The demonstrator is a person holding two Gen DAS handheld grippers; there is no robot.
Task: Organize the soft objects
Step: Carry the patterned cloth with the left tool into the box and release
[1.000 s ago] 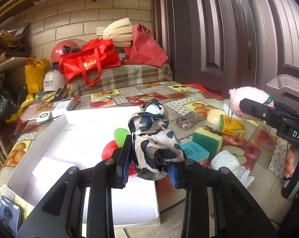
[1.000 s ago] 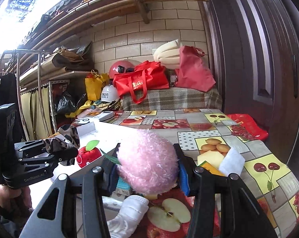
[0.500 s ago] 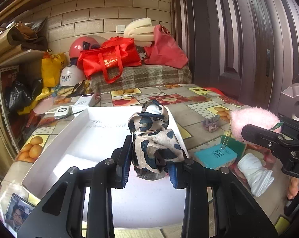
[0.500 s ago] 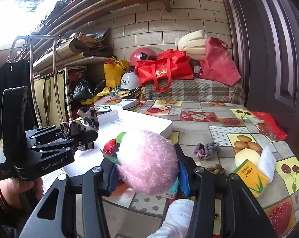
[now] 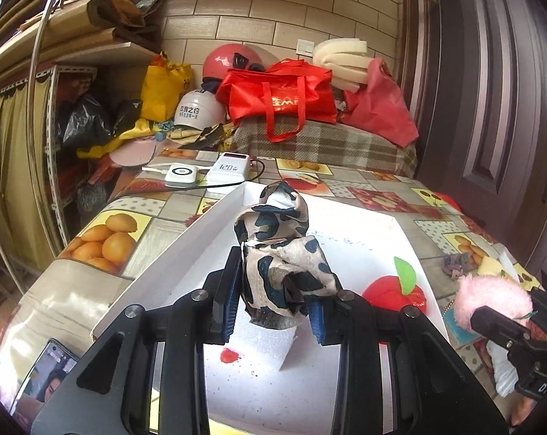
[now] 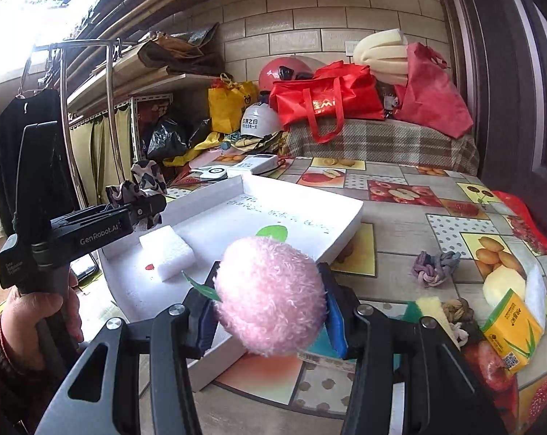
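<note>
My left gripper (image 5: 273, 306) is shut on a cow-print cloth bundle (image 5: 279, 253) and hangs over the near end of a white foam tray (image 5: 219, 217). A red plush apple (image 5: 395, 295) with a green leaf and a white foam block (image 5: 270, 344) lie in that tray. My right gripper (image 6: 270, 317) is shut on a fluffy pink plush peach (image 6: 270, 293), just above the tray's near right corner (image 6: 215, 362). The left gripper (image 6: 139, 206) with the cloth shows at the left of the right wrist view. The pink peach (image 5: 491, 302) appears at the right edge of the left wrist view.
On the fruit-print tablecloth right of the tray lie a knotted grey-purple rope toy (image 6: 435, 264), a green sponge (image 6: 427, 306), a yellow carton (image 6: 511, 331) and a white rolled cloth (image 5: 504, 366). Two white power banks (image 5: 204, 174) sit behind the tray. A phone (image 5: 50, 380) lies at the near left.
Both grippers have swung left over the table with their loads. The left one now hangs over the tray's near end, and the pink peach has come up to the tray's right corner.
</note>
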